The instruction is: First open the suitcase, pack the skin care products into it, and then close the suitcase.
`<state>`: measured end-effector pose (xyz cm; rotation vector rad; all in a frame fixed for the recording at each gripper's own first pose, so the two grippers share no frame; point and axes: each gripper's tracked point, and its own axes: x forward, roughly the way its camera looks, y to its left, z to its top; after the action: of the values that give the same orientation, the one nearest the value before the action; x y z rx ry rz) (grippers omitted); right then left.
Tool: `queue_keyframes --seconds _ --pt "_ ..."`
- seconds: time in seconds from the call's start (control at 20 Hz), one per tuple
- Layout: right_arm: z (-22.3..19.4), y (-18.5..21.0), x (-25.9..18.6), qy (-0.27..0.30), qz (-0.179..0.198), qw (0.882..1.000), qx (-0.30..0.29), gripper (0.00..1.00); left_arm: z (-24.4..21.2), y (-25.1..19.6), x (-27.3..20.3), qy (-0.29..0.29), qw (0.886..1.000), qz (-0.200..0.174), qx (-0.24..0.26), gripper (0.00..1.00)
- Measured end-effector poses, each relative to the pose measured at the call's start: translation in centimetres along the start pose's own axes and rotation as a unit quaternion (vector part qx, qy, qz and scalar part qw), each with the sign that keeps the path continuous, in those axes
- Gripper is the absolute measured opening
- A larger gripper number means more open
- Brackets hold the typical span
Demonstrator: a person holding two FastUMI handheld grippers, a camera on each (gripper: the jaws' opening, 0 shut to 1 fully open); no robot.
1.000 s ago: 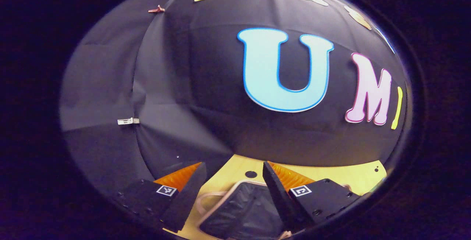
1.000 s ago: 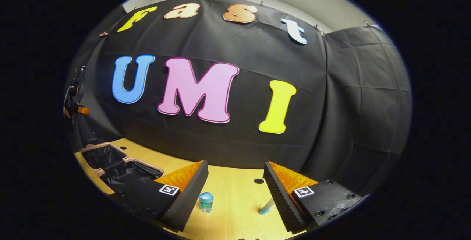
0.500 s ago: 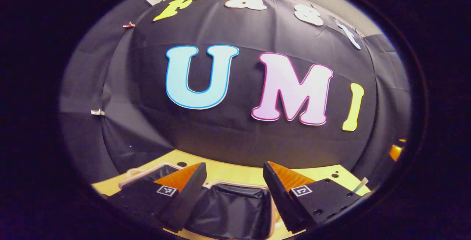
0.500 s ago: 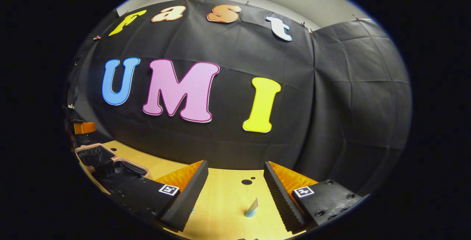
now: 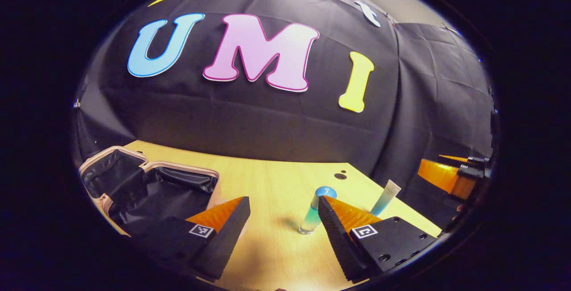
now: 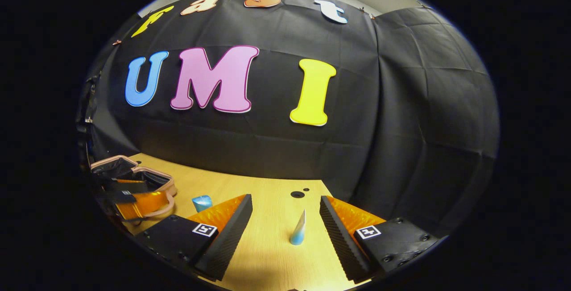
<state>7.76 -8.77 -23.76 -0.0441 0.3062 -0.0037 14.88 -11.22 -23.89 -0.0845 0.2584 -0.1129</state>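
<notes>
The suitcase [image 5: 147, 184] lies open on the wooden table [image 5: 267, 179], with a pale pink rim and black lining, left of my left gripper [image 5: 283, 199]. That gripper is open; a small bottle [image 5: 311, 216] with a blue cap stands upright just ahead of it, close to its right finger. A white-blue tube [image 5: 386, 197] stands farther right. In the right gripper view the tube [image 6: 298, 230] stands between the fingers of my open right gripper [image 6: 285, 197], untouched. The bottle [image 6: 202, 201] shows to its left, and the suitcase [image 6: 129, 170] beyond that.
The black cloth wall closes the table's far side. Two small holes [image 5: 340, 176] mark the tabletop near the back. The right gripper [image 5: 450, 172] shows at the far right of the left gripper view, and the left gripper [image 6: 134, 198] hovers by the suitcase in the right gripper view.
My left gripper has swung right, away from above the suitcase's lining, and now faces the bottle. My right gripper has shifted right and tipped down; the tube now stands centred between its fingers.
</notes>
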Motion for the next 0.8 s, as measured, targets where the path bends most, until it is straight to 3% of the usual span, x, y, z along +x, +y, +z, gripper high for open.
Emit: queue_keyframes --seconds 0.15,0.55,0.6,0.65,0.7,0.8 --pt "-2.5 -0.7 0.7 0.013 0.001 1.000 0.003 0.96 -3.3 -2.9 3.1 0.021 0.999 -0.024 0.015 0.96" --pt "-7.4 -0.9 3.3 0.065 0.008 0.998 0.022 0.96 -6.3 -4.7 10.1 0.070 0.997 -0.006 0.035 0.96" --pt "-7.9 -0.9 3.9 0.071 0.004 0.997 0.022 0.96 -6.6 -4.9 10.8 0.078 0.996 -0.008 0.037 0.94" --pt "-8.3 -1.0 4.4 0.074 -0.001 0.997 0.023 0.96 -6.8 -4.8 11.3 0.082 0.996 -0.004 0.041 0.81" --pt "-8.7 -1.1 4.9 0.076 -0.007 0.997 0.026 0.96 -6.9 -4.7 11.6 0.090 0.995 -0.001 0.044 0.76" --pt "-10.0 -1.1 6.1 0.090 -0.019 0.995 0.034 0.97 -7.6 -4.9 12.2 0.103 0.994 0.001 0.041 0.74"
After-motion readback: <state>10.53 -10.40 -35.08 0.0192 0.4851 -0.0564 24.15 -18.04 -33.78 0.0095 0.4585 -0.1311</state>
